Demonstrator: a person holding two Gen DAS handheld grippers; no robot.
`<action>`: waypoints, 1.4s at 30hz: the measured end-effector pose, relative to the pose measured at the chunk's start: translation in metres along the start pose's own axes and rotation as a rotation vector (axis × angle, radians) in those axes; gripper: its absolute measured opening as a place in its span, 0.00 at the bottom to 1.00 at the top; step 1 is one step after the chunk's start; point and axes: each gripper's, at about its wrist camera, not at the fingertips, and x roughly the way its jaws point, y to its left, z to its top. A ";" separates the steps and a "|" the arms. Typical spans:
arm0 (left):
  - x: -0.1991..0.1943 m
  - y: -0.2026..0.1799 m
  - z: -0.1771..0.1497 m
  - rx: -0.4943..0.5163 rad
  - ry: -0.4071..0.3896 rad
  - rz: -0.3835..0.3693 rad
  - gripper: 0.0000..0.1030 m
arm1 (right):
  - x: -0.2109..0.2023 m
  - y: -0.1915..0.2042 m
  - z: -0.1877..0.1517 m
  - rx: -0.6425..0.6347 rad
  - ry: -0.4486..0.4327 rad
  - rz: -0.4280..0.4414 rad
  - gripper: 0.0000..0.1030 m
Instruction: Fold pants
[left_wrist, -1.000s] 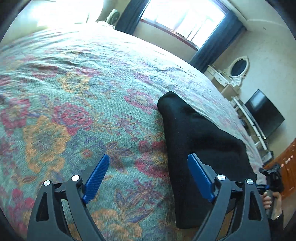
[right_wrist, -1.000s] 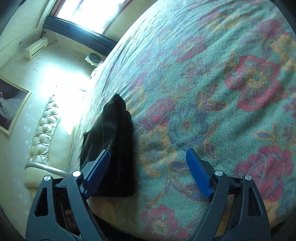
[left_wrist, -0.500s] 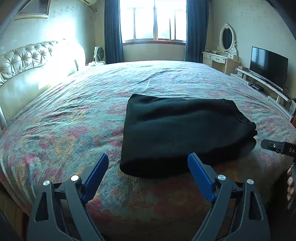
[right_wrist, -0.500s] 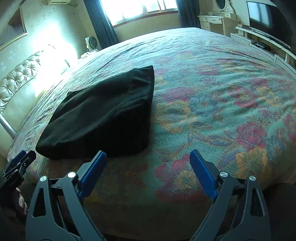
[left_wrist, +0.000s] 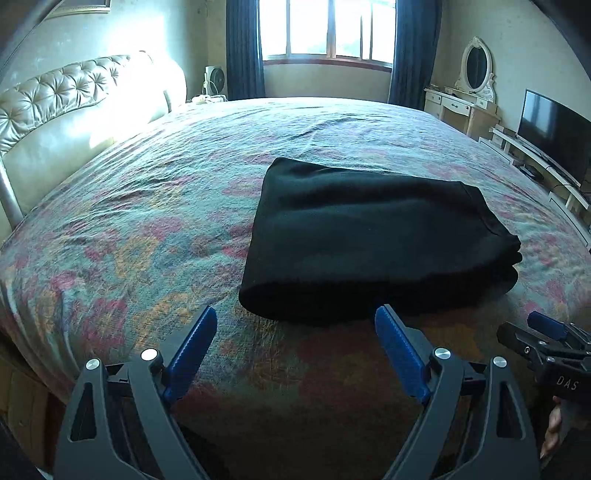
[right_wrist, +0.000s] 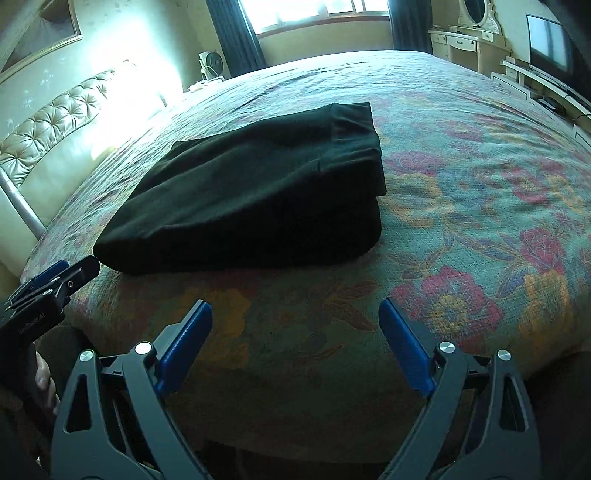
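Note:
The black pants (left_wrist: 373, 236) lie folded in a thick stack on the floral bedspread, near the bed's front edge. In the right wrist view the same stack (right_wrist: 255, 199) sits left of centre, its layered edges facing right. My left gripper (left_wrist: 295, 325) hangs open just short of the stack's near left corner, nothing between its blue fingers. My right gripper (right_wrist: 295, 317) is open too, over bare bedspread to the right of the stack. Each gripper also shows at the edge of the other's view, with part of a hand beneath it.
The bed (left_wrist: 147, 206) fills both views, its tufted headboard (left_wrist: 70, 96) at the left. A window with dark curtains (left_wrist: 325, 33) is at the back. A dresser with an oval mirror (left_wrist: 476, 74) and a television (left_wrist: 554, 129) stand along the right wall.
Both grippers pulled back from over the bedspread toward the bed's front edge and rolled level. The folded pants lie where they were, now seen whole from farther off.

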 end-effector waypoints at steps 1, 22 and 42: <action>0.000 0.000 0.000 -0.003 0.006 -0.001 0.84 | 0.000 0.000 0.000 0.001 0.000 0.001 0.89; 0.003 -0.003 -0.003 -0.027 0.051 -0.009 0.84 | -0.002 0.001 -0.001 0.006 0.004 0.008 0.89; 0.002 -0.006 -0.004 -0.023 0.058 0.020 0.84 | -0.021 -0.003 0.012 0.021 -0.058 -0.012 0.89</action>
